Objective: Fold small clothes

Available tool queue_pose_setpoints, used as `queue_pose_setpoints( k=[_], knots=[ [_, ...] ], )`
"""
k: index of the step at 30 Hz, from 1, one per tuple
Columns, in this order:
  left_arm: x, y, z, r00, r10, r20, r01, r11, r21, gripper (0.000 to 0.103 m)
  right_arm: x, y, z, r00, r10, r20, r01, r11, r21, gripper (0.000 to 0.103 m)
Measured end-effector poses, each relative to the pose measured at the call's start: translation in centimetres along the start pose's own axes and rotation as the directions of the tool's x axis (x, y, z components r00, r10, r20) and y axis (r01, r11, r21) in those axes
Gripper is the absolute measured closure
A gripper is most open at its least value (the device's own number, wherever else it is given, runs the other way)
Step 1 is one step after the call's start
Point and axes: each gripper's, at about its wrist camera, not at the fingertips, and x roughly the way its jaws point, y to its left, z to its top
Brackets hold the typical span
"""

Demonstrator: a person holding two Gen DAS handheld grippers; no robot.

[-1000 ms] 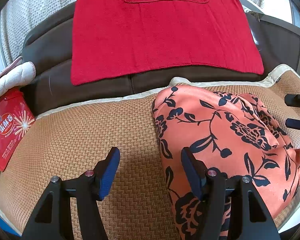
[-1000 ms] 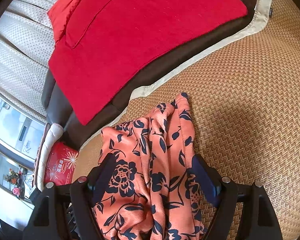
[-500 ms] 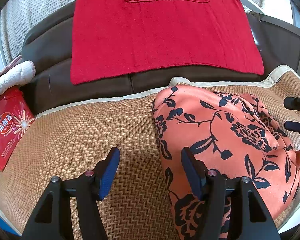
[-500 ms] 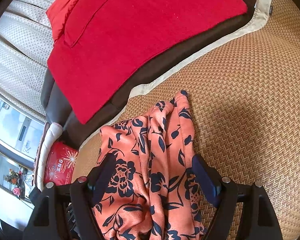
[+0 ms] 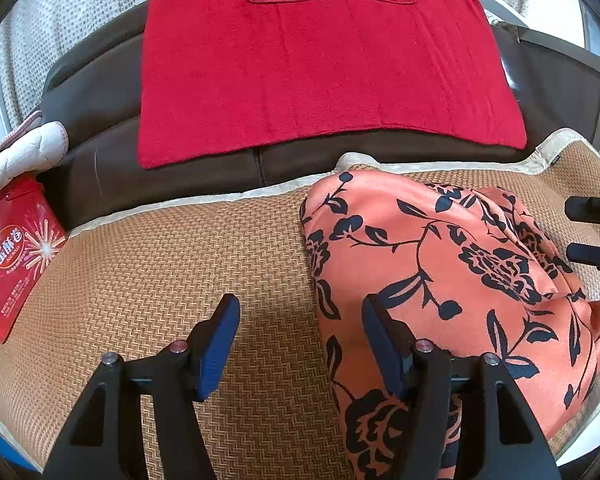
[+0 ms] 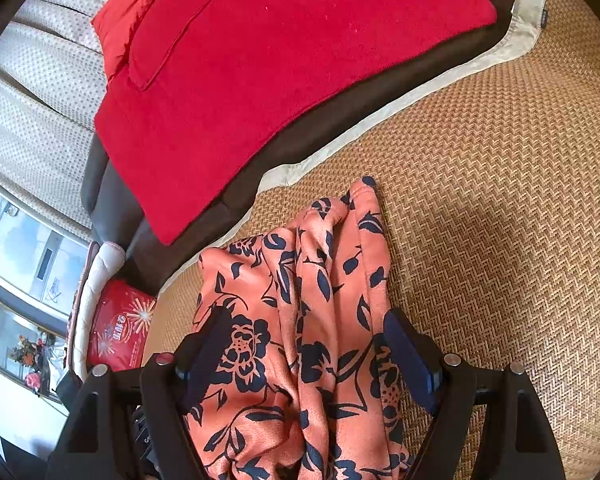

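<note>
On the woven mat [image 5: 148, 264], a rumpled orange floral garment [image 5: 440, 280] lies between two parted grippers.

From the left wrist view, the left gripper [image 5: 296, 344] stands released over bare mat, its right finger just at the garment's left edge, nothing between the pads; wide free mat runs leftward to a red box [image 5: 16, 252], and the mat's pale border meets the dark sofa back [image 5: 100, 160] under a red towel [image 5: 320, 60]. At the right rim, the other gripper's two fingertips [image 5: 588, 254] poke in beside the cloth. From the right wrist view, the right gripper [image 6: 304, 364] straddles the garment's bunched folds [image 6: 312, 280], fingers spread and not pinching; this view alone shows broad open mat [image 6: 500, 200] to the right, plus a window [image 6: 24, 248] at left.
</note>
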Motion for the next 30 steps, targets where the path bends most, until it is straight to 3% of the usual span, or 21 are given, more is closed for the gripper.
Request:
queue_pose_setpoints(
  k=[12,16,19,23,30],
  knots=[
    [0.6,-0.3,0.4,0.998,-0.056,-0.017,0.056,0.998,-0.014,0.039,-0.1,-0.9,-0.1,1.000,-0.001,-0.020,0.001,1.000,0.001,0.022],
    [1.1,0.6,0.8,0.984,-0.173,-0.042,0.170,0.983,-0.071,0.039,0.0,-1.6,-0.1,0.999,0.014,-0.047,-0.014,1.000,0.004,0.022],
    [1.6,1.8,1.0,0.962,-0.267,-0.062,0.256,0.955,-0.152,0.036,0.0,-2.6,0.0,0.998,0.024,-0.066,-0.023,1.000,0.021,0.022],
    [2.3,2.3,1.0,0.954,-0.289,-0.076,0.270,0.943,-0.195,0.034,0.1,-4.2,0.0,0.995,0.040,-0.088,-0.034,0.997,0.064,0.022],
    [3.3,1.1,1.0,0.948,-0.304,-0.092,0.286,0.943,-0.168,0.034,1.6,-4.3,-0.7,0.985,0.079,-0.153,-0.068,0.995,0.073,0.022]
  ],
)
